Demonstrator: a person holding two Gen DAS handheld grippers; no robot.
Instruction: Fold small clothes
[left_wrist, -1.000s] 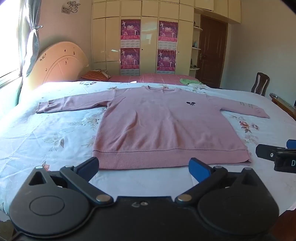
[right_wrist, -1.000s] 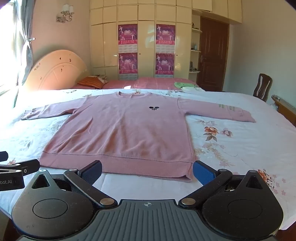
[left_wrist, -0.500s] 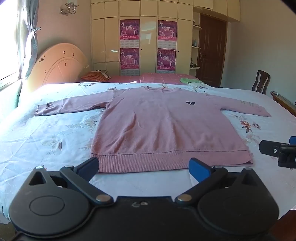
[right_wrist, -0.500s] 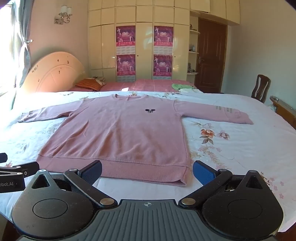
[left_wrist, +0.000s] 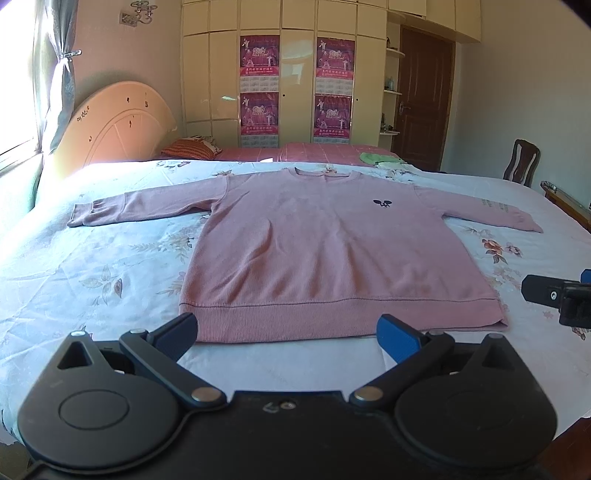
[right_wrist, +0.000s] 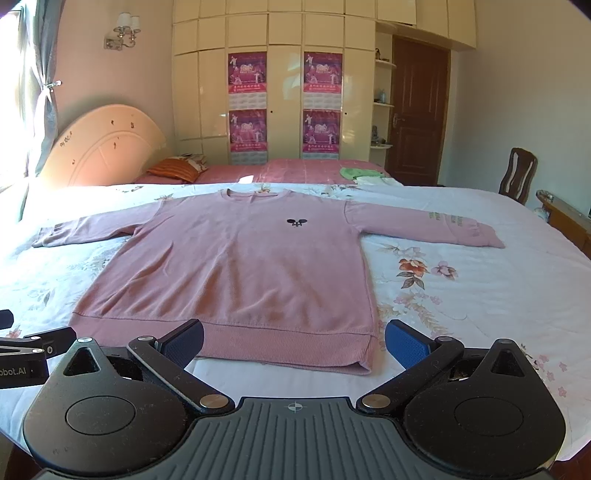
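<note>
On the bed (left_wrist: 110, 273) lies a pink sweater (left_wrist: 332, 254) (flat); both grippers' fingers (left_wrist: 177, 332) spread, empty.

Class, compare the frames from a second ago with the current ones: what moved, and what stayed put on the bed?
Only the cameras shifted slightly: both views drifted a little, so the pink sweater sits a bit differently in frame. Nothing was grasped or released. The left gripper and right gripper stay open, short of the hem. The sweater remains flat, sleeves spread, on the floral bedsheet.

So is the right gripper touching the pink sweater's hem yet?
Apart. The right wrist view shows the open right gripper short of the pink sweater, with bedsheet visible below the hem.
</note>
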